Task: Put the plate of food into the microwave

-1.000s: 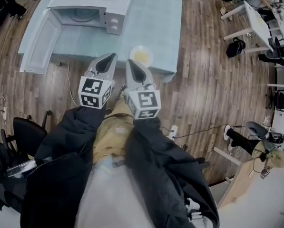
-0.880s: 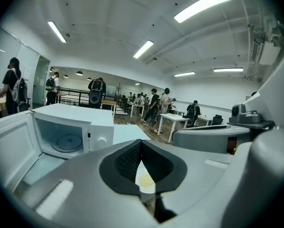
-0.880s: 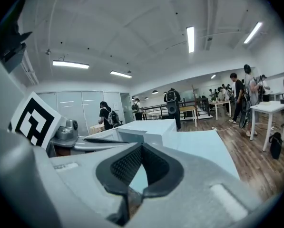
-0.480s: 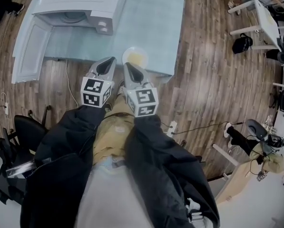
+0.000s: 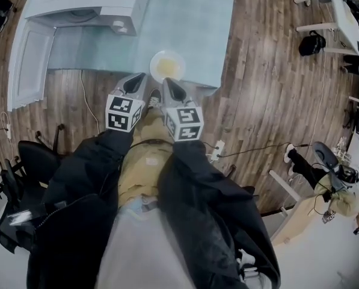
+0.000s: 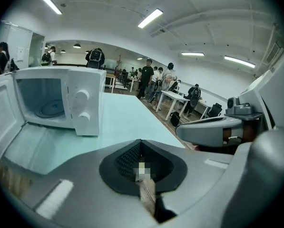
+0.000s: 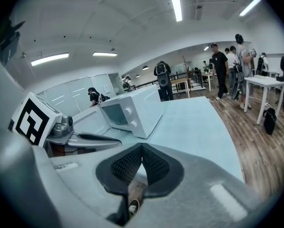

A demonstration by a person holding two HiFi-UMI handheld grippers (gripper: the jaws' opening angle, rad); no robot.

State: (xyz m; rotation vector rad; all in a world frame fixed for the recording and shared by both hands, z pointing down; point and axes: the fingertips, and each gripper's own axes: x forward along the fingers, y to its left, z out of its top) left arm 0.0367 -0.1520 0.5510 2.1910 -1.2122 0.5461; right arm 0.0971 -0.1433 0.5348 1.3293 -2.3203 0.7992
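Note:
A white plate of yellowish food (image 5: pixel 166 66) sits on the light blue table (image 5: pixel 197 29), close to its front edge. The white microwave (image 5: pixel 83 8) stands at the table's far left with its door (image 5: pixel 29 62) swung open; its cavity shows in the left gripper view (image 6: pixel 46 101). My left gripper (image 5: pixel 138 77) and right gripper (image 5: pixel 167 80) hang side by side just short of the plate, off the table's front edge. Both are shut with nothing between the pads (image 6: pixel 132 158) (image 7: pixel 127 163). The jaws hide the plate in both gripper views.
Black office chairs (image 5: pixel 29 167) stand on the wooden floor at the left. A power strip and cable (image 5: pixel 215 152) lie at the right, with white desks (image 5: pixel 341 17) beyond. Several people (image 6: pixel 146 77) stand in the room behind the table.
Both grippers have sunk lower, still side by side and shut, and look smaller in the head view. The table and plate have shifted slightly in that view.

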